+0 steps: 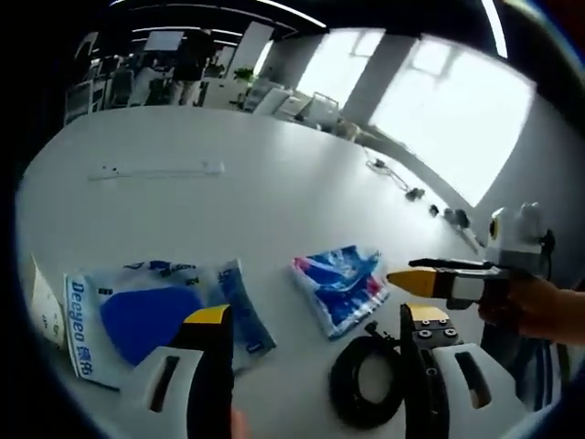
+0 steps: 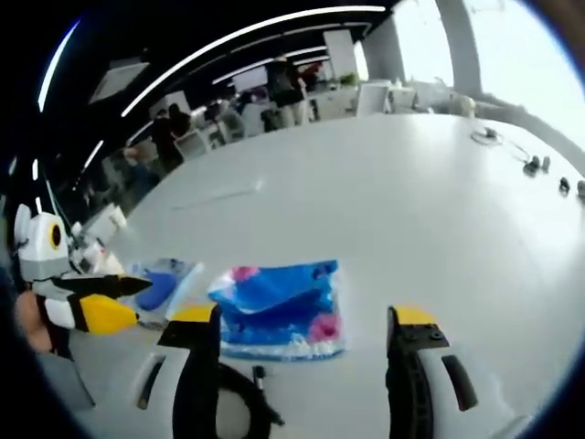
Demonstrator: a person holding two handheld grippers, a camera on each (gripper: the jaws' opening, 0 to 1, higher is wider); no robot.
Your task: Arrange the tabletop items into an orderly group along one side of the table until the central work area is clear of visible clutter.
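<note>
A large white table point(image 1: 274, 183) is seen across both views. In the left gripper view, a clear packet with a blue pad and "Deegeo" lettering point(image 1: 151, 315) lies at lower left, a blue-and-pink packet point(image 1: 340, 285) at centre right, a coiled black cable point(image 1: 366, 380) at the bottom, and a white strip point(image 1: 155, 170) at upper left. Small dark items point(image 1: 416, 194) are scattered along the right edge.

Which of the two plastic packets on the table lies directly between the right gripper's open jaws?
The blue-and-pink packet, lying flat between the right gripper's jaws. The other, the clear Deegoo packet with the dark blue insert, lies off toward the left gripper.
</note>
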